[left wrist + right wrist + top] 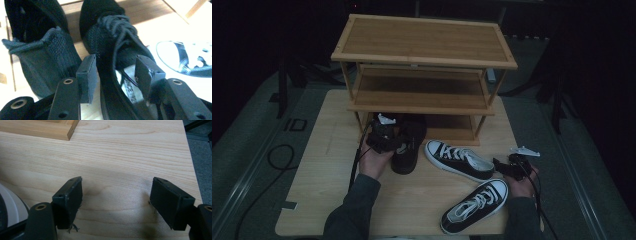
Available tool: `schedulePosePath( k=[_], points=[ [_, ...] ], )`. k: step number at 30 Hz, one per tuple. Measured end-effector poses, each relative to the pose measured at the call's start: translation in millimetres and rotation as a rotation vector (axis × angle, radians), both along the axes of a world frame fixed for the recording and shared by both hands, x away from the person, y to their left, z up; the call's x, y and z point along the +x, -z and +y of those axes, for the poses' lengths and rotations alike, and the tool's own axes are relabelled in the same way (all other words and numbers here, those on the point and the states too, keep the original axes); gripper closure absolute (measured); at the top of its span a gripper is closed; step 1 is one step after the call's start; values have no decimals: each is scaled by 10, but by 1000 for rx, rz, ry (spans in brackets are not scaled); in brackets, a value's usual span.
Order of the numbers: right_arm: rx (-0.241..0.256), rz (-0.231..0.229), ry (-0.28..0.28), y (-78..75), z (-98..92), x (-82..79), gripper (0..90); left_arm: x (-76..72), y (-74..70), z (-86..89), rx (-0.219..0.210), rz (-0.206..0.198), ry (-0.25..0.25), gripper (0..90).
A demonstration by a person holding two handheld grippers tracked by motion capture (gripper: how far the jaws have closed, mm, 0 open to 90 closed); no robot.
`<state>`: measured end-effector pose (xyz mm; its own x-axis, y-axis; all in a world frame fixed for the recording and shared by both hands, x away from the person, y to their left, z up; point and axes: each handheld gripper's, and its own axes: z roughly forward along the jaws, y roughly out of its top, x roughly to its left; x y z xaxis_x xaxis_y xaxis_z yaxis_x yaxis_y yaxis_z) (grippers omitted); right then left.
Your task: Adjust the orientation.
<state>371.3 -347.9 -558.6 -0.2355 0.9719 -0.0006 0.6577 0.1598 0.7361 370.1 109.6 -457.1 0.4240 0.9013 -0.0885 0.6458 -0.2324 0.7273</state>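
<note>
A black lace-up shoe (408, 149) lies on the table with its toe under the rack's lowest shelf. My left gripper (386, 136) is at its heel. In the left gripper view the left gripper (116, 72) is open; one pad (87, 75) sits outside the shoe's (112, 37) side wall and the other pad (148, 75) over its opening. A second black shoe (37, 50) with a knitted collar stands beside it. My right gripper (503, 166) rests near the table's right edge. It is open over bare wood (116, 195), beside a black-and-white sneaker (459, 160).
A three-shelf wooden rack (422, 62) stands at the back of the table (322, 200). Another black-and-white sneaker (474, 201) lies near the front edge. A white sole (10, 202) edges into the right gripper view, and the rack's corner (50, 130) is ahead. The floor is dark with a cable (279, 155).
</note>
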Motion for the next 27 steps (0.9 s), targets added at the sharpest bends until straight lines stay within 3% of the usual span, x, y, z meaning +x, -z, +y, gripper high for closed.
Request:
schedulePosePath(
  k=[5, 6, 14, 22, 27],
  points=[
    [-1, 0, -1, 0, -1, 0, 259, -155, -74, 36, -5, -34, 30, 518],
    [-1, 0, -1, 0, -1, 0, 259, -217, -100, 53, -2, -38, 58, 522],
    [-1, 0, 0, 0, 0, 0, 259, -425, -123, 148, -9, -41, 131, 627],
    [-1, 0, -1, 0, 0, 0, 259, -561, -138, 247, -22, -45, 139, 649],
    [-1, 0, 0, 0, 0, 0, 259, -618, -114, 286, 2, -38, 143, 649]
  ],
)
